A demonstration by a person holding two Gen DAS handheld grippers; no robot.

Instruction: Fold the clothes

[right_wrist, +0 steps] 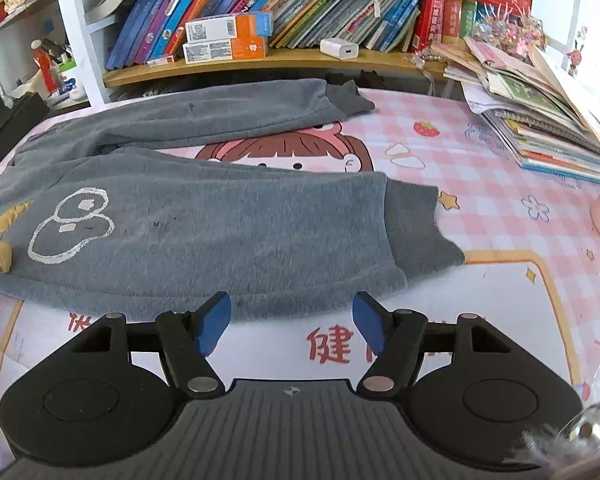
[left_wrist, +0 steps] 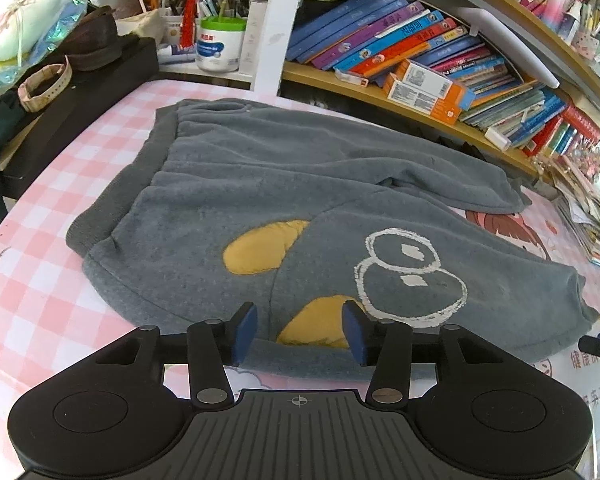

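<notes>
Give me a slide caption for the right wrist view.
Open right gripper hovers at the near edge of grey trousers spread on a pink tablecloth.

Black ribbed tongs [left_wrist: 300, 330] [right_wrist: 292, 324], blue finger pads [left_wrist: 246, 326], silver pivot screws.

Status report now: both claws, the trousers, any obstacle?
Left claw open, at near edge of grey trousers. Right claw open, empty, near the leg cuff. Trousers flat, legs spread, unfolded. Book pile at the side, apart from trousers.
</notes>
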